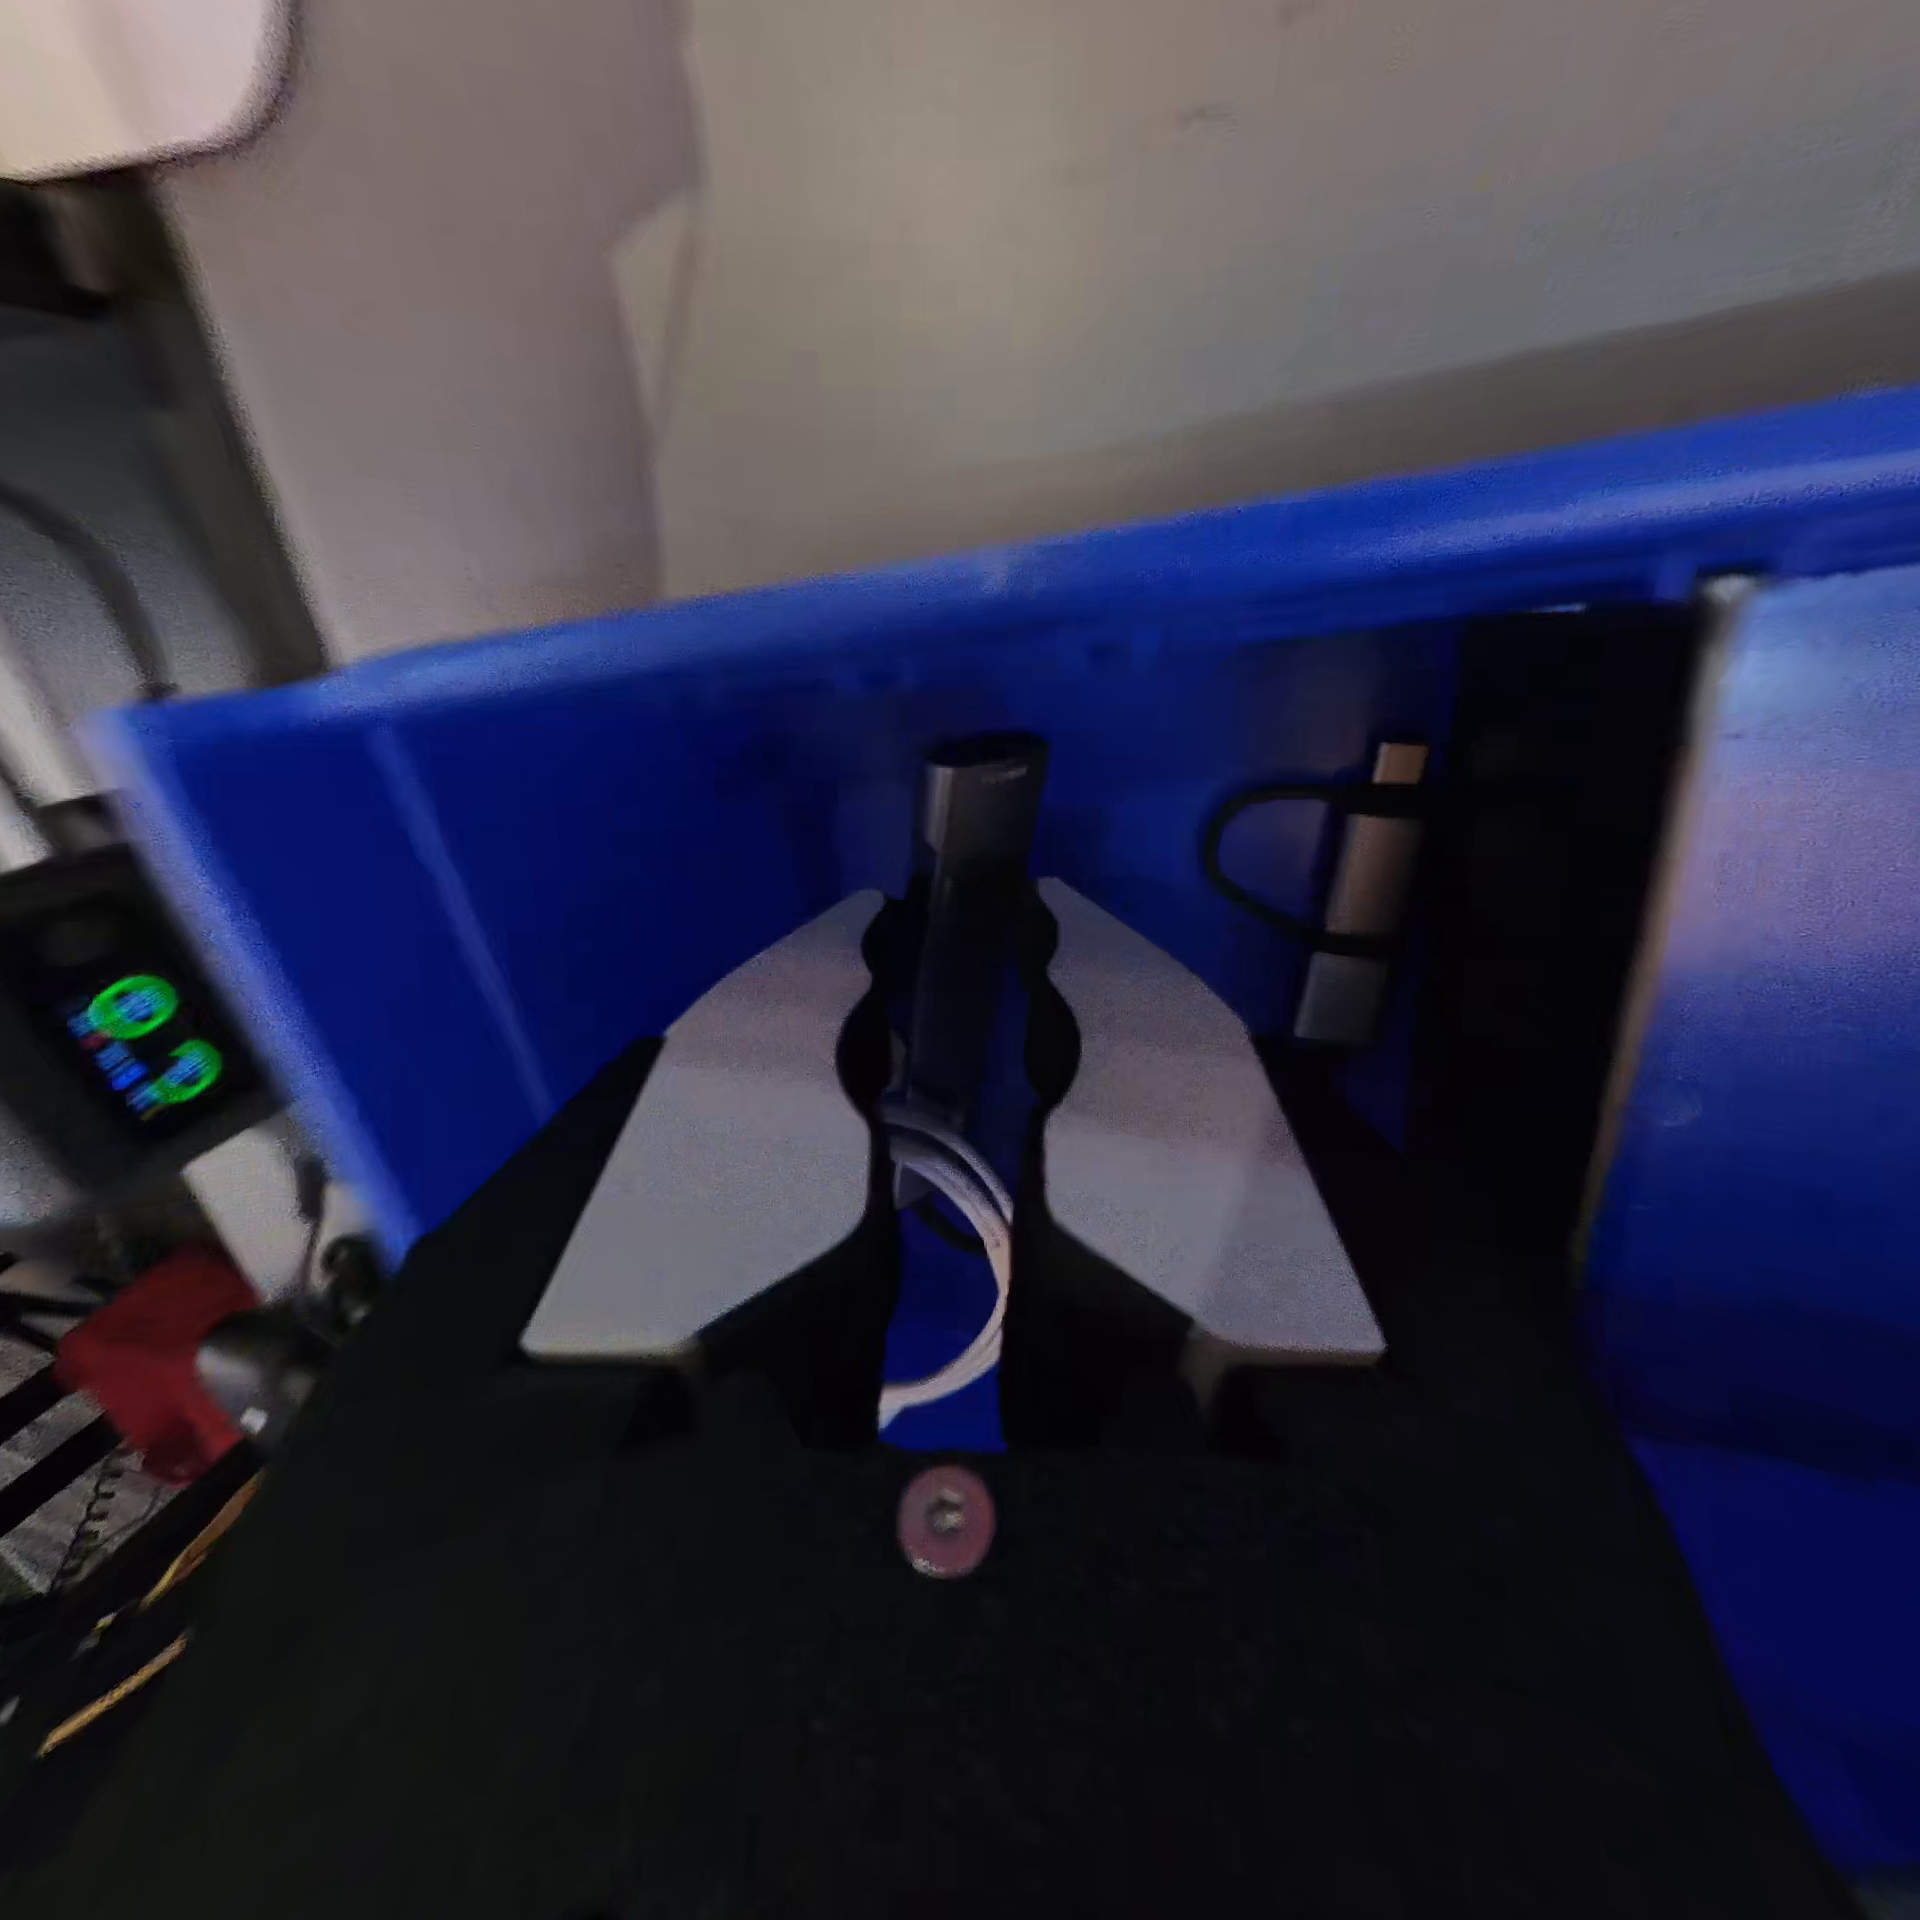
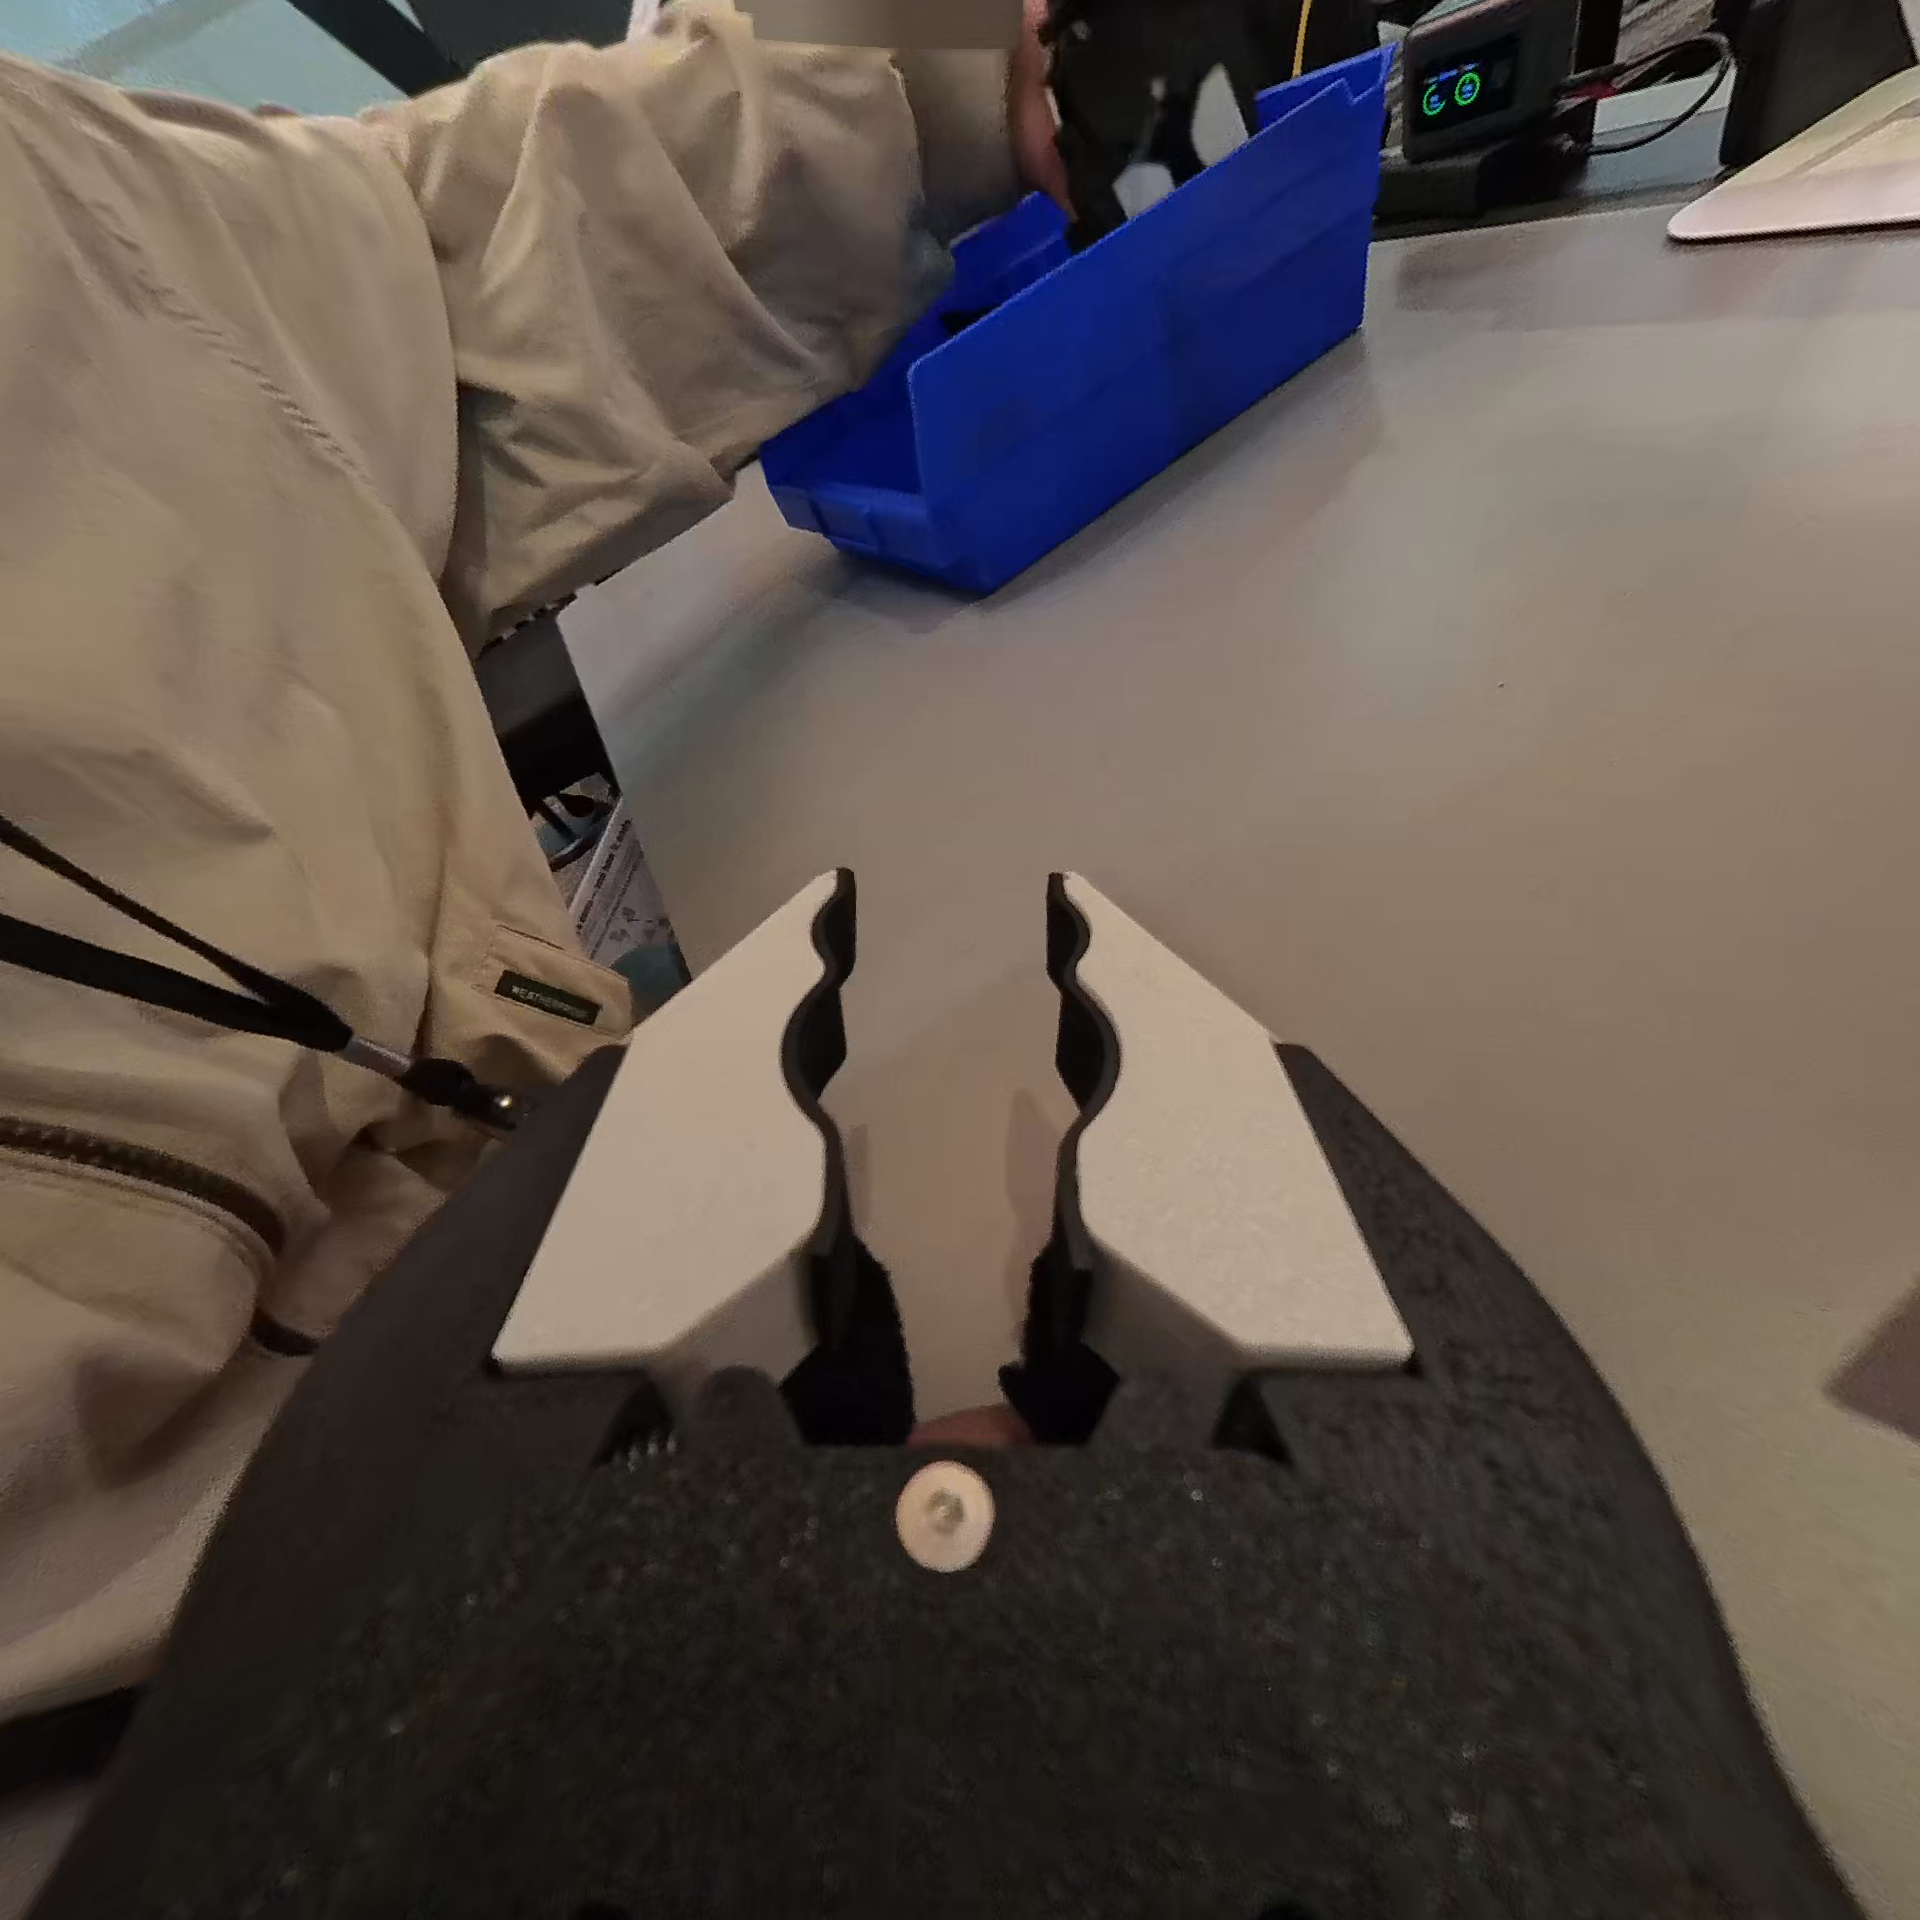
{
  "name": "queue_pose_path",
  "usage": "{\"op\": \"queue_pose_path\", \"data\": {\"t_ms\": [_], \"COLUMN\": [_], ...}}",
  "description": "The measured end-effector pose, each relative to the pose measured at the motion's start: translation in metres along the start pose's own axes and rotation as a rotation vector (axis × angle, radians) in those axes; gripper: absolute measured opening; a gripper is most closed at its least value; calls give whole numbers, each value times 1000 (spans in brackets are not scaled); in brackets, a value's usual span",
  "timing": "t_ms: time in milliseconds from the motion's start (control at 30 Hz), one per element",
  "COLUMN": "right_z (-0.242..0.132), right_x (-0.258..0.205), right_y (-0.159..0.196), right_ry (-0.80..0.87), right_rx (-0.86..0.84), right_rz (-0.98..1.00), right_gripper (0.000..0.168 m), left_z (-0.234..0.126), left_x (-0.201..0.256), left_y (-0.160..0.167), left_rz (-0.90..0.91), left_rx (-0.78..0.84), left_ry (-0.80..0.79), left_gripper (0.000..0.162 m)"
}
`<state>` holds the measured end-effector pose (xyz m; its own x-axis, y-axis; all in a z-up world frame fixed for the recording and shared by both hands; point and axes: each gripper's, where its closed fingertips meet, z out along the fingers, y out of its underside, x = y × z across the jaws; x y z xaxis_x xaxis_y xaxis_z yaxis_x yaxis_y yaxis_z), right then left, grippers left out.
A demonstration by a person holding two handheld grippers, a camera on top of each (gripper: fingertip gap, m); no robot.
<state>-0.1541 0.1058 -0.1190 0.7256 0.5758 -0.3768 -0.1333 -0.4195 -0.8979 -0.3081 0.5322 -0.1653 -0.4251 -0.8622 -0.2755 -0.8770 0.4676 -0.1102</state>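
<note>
The left hand-held gripper (image 1: 956, 935) clamps a dark adapter stick (image 1: 971, 914) inside the blue bin (image 1: 623, 831); keep squeeze steady. The right hand-held gripper (image 2: 951, 914) gapes empty over the desk (image 2: 1455, 727), bin at twelve o'clock.

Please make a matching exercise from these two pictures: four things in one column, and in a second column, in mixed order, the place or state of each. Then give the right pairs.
Things
1. left gripper
2. right gripper
3. blue plastic bin
4. small black device with green rings on its screen

Place or state
A. stands on the grey table
B. open, nothing between its fingers
C. behind the bin, at the table's far edge
D. shut on a dark grey stick-shaped adapter, inside the bin

Pairs: 1-D, 2-B, 3-A, 4-C
</note>
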Motion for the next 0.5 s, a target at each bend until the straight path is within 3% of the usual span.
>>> {"op": "queue_pose_path", "data": {"t_ms": [133,200,300,500], "right_z": [0,1,4,14], "right_x": [-3,-5,-9,-18], "right_y": [-1,-1,-1,-37], "right_ry": [8,13,16,37], "right_rx": [0,0,-8,39], "right_rz": [-16,-29,-55,-138], "right_gripper": [35,35,35,35], "left_z": [-70,-123,-206,-349], "left_x": [-28,-40,-40,-6], "left_y": [-6,-13,-32,-100], "left_rz": [-132,-207,-276,-325], "left_rx": [174,298,490,858], "left_ry": [-213,-316,-405,-488], "left_gripper": [19,8,9,9]}}
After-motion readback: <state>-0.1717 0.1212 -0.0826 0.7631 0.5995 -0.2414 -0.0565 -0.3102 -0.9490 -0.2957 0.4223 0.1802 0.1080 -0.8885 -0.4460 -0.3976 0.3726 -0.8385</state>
